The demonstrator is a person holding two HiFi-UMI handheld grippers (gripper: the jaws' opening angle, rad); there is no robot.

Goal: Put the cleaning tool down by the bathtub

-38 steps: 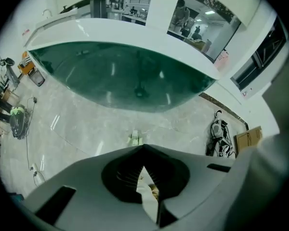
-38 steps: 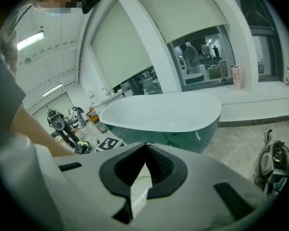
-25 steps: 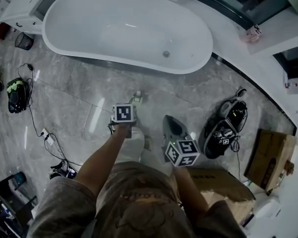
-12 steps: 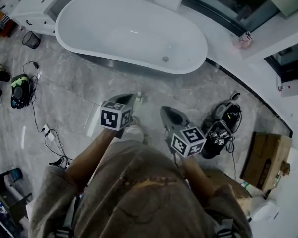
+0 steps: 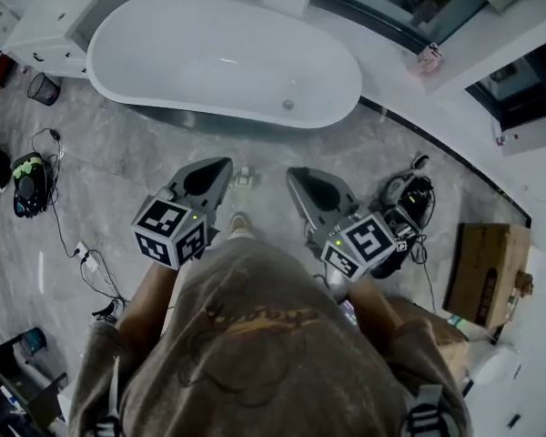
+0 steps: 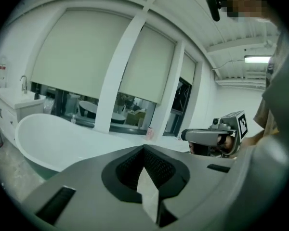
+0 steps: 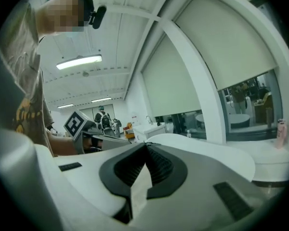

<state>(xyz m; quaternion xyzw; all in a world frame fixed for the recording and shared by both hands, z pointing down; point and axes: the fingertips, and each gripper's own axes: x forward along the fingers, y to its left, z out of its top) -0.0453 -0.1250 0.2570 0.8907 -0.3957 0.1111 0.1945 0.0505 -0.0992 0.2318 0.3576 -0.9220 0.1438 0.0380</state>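
The white oval bathtub (image 5: pixel 223 57) stands at the top of the head view, and shows too in the left gripper view (image 6: pixel 48 138) and the right gripper view (image 7: pixel 197 148). A small pale object (image 5: pixel 244 177) lies on the grey floor just in front of the tub; it is too small to tell what it is. My left gripper (image 5: pixel 220 164) (image 6: pixel 144 147) is shut and holds nothing. My right gripper (image 5: pixel 296 173) (image 7: pixel 146 144) is likewise shut and empty. Both are held level at waist height, side by side, pointing toward the tub.
A black machine with cables (image 5: pixel 408 209) sits on the floor at the right, beside a cardboard box (image 5: pixel 487 262). At the left are a wire bin (image 5: pixel 43 87), a black-and-green device (image 5: pixel 25 182) and loose cables (image 5: pixel 91 262). A pink bottle (image 5: pixel 428 57) stands on the window ledge.
Both grippers have risen toward the head camera and spread slightly apart, staying shut. The small object on the floor has not moved.
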